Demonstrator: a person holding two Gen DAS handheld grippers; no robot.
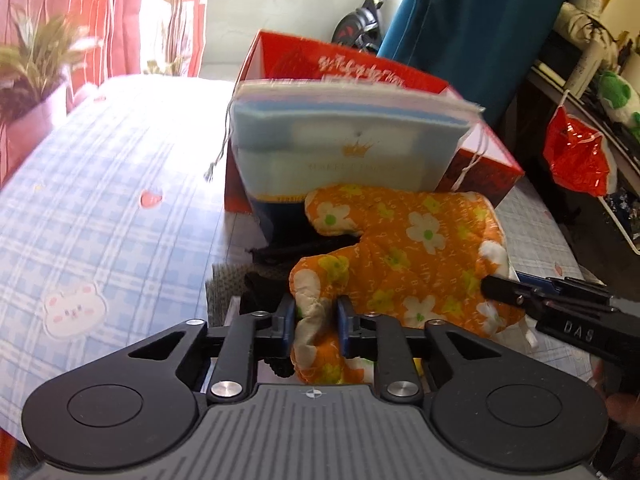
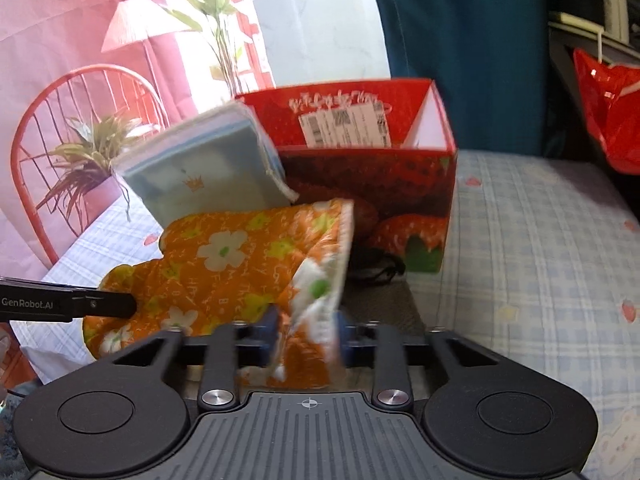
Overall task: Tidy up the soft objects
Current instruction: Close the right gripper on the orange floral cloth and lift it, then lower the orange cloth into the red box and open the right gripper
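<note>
An orange flowered oven mitt (image 1: 404, 256) is held up between both grippers above the table. My left gripper (image 1: 316, 316) is shut on the mitt's fingertip end. My right gripper (image 2: 308, 328) is shut on the mitt's white-trimmed cuff (image 2: 320, 280); it shows in the left wrist view (image 1: 520, 296) at the mitt's right edge. Behind the mitt a pale blue paper bag (image 1: 344, 148) with a gold crown leans on an open red strawberry box (image 2: 384, 184). A dark cloth item (image 2: 376, 268) lies on the table under the mitt.
The table wears a blue checked cloth (image 1: 100, 208) with hearts. A potted plant (image 2: 88, 160) and red wire chair (image 2: 44, 128) stand at the left edge. A red plastic bag (image 1: 576, 156) hangs at the right by cluttered shelves.
</note>
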